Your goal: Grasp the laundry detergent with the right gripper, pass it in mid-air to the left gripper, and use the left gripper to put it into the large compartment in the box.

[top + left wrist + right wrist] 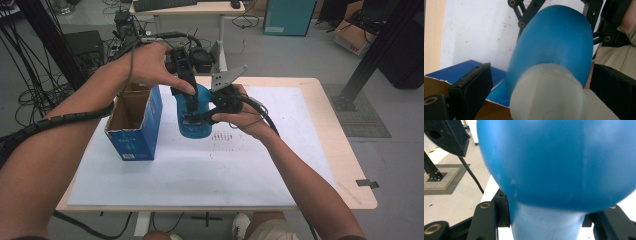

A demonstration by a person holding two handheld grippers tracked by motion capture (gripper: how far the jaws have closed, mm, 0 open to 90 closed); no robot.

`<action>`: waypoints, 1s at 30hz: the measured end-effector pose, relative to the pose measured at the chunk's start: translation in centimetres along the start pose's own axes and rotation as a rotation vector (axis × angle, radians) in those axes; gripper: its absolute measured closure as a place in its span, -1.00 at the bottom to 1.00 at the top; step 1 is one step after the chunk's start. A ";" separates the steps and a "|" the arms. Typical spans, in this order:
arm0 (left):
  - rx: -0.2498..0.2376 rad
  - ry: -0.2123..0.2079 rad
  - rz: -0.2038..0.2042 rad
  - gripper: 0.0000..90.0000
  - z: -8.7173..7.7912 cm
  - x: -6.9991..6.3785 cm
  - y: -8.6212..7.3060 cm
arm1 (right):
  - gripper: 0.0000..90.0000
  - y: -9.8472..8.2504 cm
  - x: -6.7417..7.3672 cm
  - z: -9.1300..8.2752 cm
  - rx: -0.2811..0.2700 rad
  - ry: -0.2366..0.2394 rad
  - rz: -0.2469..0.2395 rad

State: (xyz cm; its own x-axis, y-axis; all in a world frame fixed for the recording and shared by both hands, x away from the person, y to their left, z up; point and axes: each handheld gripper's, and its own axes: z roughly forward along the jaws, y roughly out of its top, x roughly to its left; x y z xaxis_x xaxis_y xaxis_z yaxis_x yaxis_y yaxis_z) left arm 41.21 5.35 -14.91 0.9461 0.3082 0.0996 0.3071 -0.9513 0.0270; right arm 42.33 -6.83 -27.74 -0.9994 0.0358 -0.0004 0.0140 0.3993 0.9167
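- Forearms frame my right tool, clamped on the blue bottle to steady it upright.
- Left tool gapes around its white cap, beside the open box.

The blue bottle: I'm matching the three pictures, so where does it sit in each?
High view: blue bottle at table centre, right of the open blue box.
Left gripper view: fills the middle, pale cap nearest.
Right gripper view: fills the top, narrow part between the jaws.
Shared landmark: the white sheet.
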 end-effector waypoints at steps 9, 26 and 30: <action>-0.042 -0.004 -0.063 -0.89 0.6 -0.4 0.1 | -0.02 0.1 0.0 0.0 -0.012 0.011 0.011; -0.044 -0.009 -0.061 -0.88 0.6 -0.3 -0.1 | -0.02 0.1 0.0 0.3 -0.005 0.012 -0.010; -0.042 -0.015 -0.057 -0.88 0.5 -0.3 -0.1 | -0.02 0.1 0.0 0.3 -0.007 0.012 -0.014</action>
State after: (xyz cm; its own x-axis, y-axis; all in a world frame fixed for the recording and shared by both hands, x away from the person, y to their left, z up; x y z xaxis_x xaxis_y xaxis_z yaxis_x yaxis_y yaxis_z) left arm 40.97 5.32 -15.46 0.9288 0.3613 0.0821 0.3559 -0.9316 0.0737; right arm 42.34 -6.49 -27.81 -0.9998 0.0192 -0.0082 0.0000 0.3936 0.9193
